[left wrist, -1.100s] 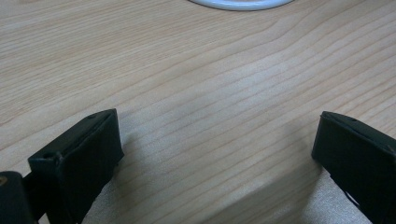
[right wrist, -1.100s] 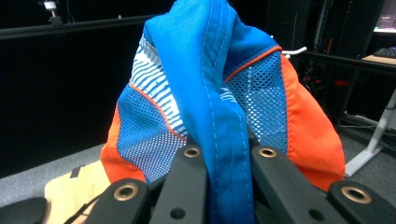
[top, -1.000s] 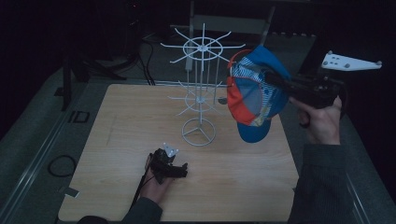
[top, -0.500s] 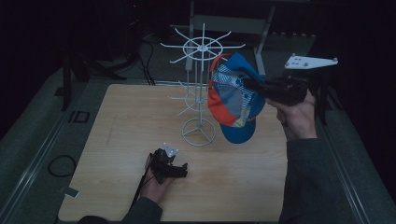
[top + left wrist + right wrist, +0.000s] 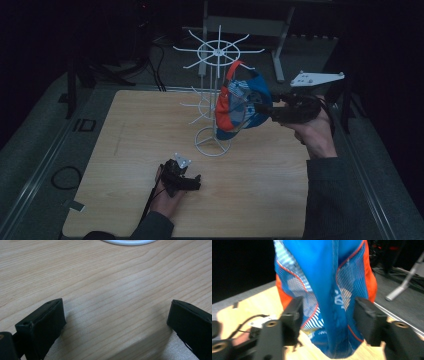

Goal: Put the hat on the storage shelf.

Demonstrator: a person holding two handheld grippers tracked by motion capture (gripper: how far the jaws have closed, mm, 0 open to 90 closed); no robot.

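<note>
1. The blue and orange cap (image 5: 243, 106) hangs against the white wire rack (image 5: 215, 95), up by an upper prong, above the wooden surface (image 5: 125, 140).
2. The right gripper (image 5: 272, 111) has just been opening; its jaws stand apart, the cap's cloth between them but unpressed.
3. The left gripper (image 5: 196, 181) rests spread wide on the surface, empty.
4. Judged from this, the hanging looks nearly done; what remains is withdrawing the right gripper and confirming the cap stays hooked.
</note>
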